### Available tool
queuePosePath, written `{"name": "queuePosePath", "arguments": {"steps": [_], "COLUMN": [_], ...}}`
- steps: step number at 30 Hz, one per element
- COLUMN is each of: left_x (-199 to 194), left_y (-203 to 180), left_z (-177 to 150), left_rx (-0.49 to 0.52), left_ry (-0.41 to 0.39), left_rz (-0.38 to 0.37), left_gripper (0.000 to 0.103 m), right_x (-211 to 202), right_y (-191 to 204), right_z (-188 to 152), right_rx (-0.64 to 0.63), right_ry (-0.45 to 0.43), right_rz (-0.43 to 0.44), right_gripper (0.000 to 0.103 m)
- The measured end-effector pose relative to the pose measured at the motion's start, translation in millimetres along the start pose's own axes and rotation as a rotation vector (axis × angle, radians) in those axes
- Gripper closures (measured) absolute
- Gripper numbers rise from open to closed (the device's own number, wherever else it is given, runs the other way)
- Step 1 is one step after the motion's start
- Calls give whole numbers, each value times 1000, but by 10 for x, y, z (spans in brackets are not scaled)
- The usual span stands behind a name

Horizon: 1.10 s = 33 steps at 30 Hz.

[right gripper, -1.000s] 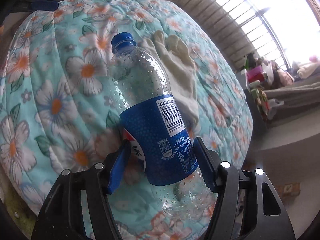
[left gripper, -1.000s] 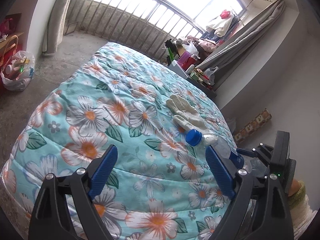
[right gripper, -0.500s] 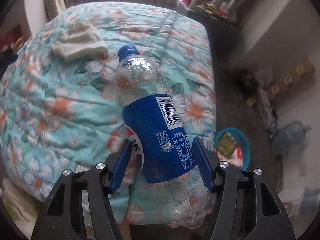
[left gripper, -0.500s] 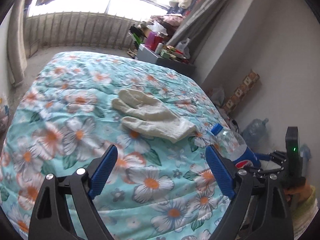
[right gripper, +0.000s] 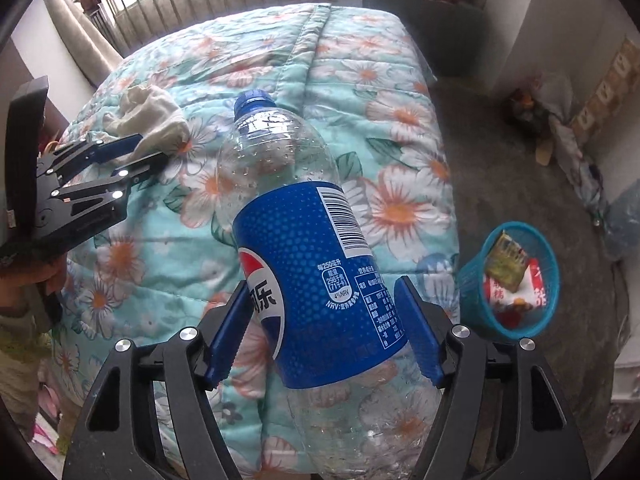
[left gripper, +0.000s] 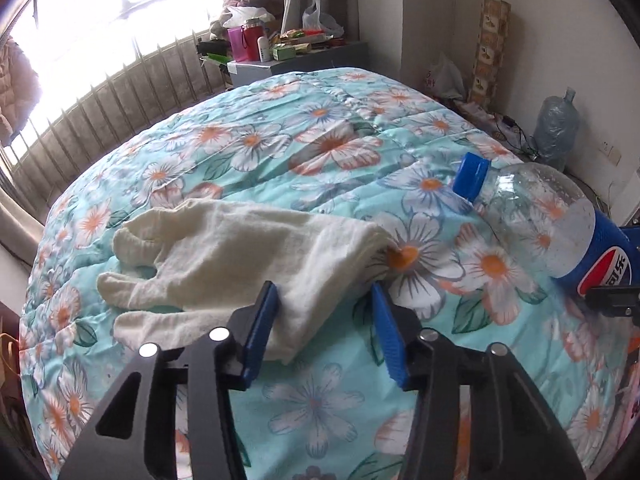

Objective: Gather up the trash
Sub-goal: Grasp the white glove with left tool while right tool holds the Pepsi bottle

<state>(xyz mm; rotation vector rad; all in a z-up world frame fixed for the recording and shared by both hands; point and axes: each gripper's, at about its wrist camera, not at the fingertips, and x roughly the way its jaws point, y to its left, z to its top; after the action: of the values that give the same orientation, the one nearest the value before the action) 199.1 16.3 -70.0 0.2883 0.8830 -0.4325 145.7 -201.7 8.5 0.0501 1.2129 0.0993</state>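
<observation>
A pair of cream cloth gloves [left gripper: 224, 252] lies on the floral quilt [left gripper: 320, 140]. My left gripper [left gripper: 324, 292] points down at the cuff end. Its jaws are closing with the cuff between them, and quilt still shows beside the right pad. From the right wrist view the left gripper [right gripper: 150, 148] sits at the gloves [right gripper: 148, 112]. My right gripper [right gripper: 323, 284] holds an empty clear bottle [right gripper: 304, 248] with a blue label and cap by its middle. Its jaws are opening, but both pads still touch the label. The bottle [left gripper: 536, 216] hangs over the quilt near the bed's edge.
A teal waste basket [right gripper: 472, 292] with wrappers in it stands on the floor right of the bed. A cluttered cabinet [left gripper: 300, 64] is beyond the bed, and a large water jug [left gripper: 556, 128] stands by the wall. A hand [right gripper: 24, 276] holds the left gripper.
The left gripper swung in over the gloves and its jaws narrowed around the cuff. The right gripper carried the bottle toward the bed's edge, bringing the basket into view.
</observation>
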Motion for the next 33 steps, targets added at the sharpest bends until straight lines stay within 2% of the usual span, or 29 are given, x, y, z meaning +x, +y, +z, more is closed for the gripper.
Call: {"name": "queuePosePath", "arguments": {"steps": [1, 2, 4, 10, 15, 19, 21, 23, 27, 29, 32, 33], "left_x": [-35, -78, -203, -700, -973, -1125, -1206, -1289, -1265, -1159, -1013, -963], "left_y": [42, 93, 201, 357, 404, 582, 676, 747, 801, 800, 840, 877], "left_z": [-7, -19, -62, -393, -867, -1244, -1368, -1482, -1544, -1537, -1515, -1500], "left_rx": [-16, -37, -89, -135, -123, -222, -292, -361, -497, -586, -718, -763], "left_ry": [-3, -4, -8, -17, 58, 115, 112, 93, 82, 88, 79, 72], "left_rz": [-1, -12, -47, -141, -190, -223, -257, -309, -422, -501, -511, -510], "left_gripper": [78, 87, 94, 95, 94, 90, 86, 77, 73, 67, 53, 53], "right_x": [-18, -33, -50, -95, -75, -13, 4, 10, 13, 12, -11, -12], "right_y": [-17, -46, -125, -183, 23, 116, 109, 97, 65, 57, -14, -31], "right_z": [-9, -20, -47, -210, -389, -500, -525, -539, -572, -574, -633, -647], "right_rx": [16, 39, 98, 244, 297, 362, 392, 409, 428, 433, 439, 439], "right_ry": [1, 5, 20, 58, 66, 51, 39, 34, 31, 29, 23, 26], "right_rz": [19, 50, 131, 373, 487, 516, 527, 538, 553, 556, 556, 553], "right_gripper": [38, 39, 41, 42, 42, 42, 42, 42, 41, 41, 41, 41]}}
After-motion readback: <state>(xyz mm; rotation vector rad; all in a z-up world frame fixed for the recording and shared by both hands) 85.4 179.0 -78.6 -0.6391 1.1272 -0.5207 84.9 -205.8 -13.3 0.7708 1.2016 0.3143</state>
